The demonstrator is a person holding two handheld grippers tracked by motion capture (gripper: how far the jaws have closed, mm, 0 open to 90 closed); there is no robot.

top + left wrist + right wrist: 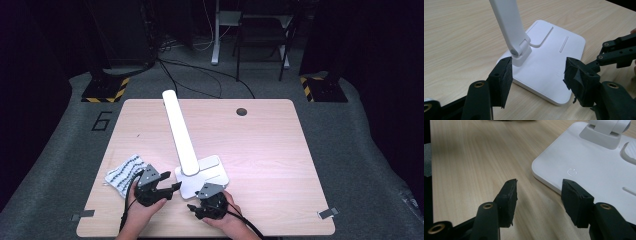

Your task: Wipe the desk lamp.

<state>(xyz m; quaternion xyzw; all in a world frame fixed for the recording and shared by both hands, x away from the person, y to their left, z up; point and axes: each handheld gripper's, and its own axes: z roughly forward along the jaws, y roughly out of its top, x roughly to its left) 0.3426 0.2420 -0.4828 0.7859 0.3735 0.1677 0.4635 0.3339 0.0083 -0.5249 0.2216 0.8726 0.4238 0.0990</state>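
A white desk lamp stands on the wooden table, its flat base [212,172] near the front middle and its long arm [176,127] leaning away to the far left. My left gripper [173,191] is open just left of the base. In the left gripper view the jaws frame the base's near corner [541,75], below the arm's hinge [517,51], touching nothing. My right gripper [195,210] is open at the base's front edge. In the right gripper view its jaws [539,195] straddle the base's edge [554,183], close to the power symbol [572,172].
A striped black-and-white cloth [124,173] lies left of my left gripper. A round cable hole [241,111] sits in the table's far side. Tape strips [82,216] [327,213] mark the front corners. Stands and cables occupy the floor beyond the table.
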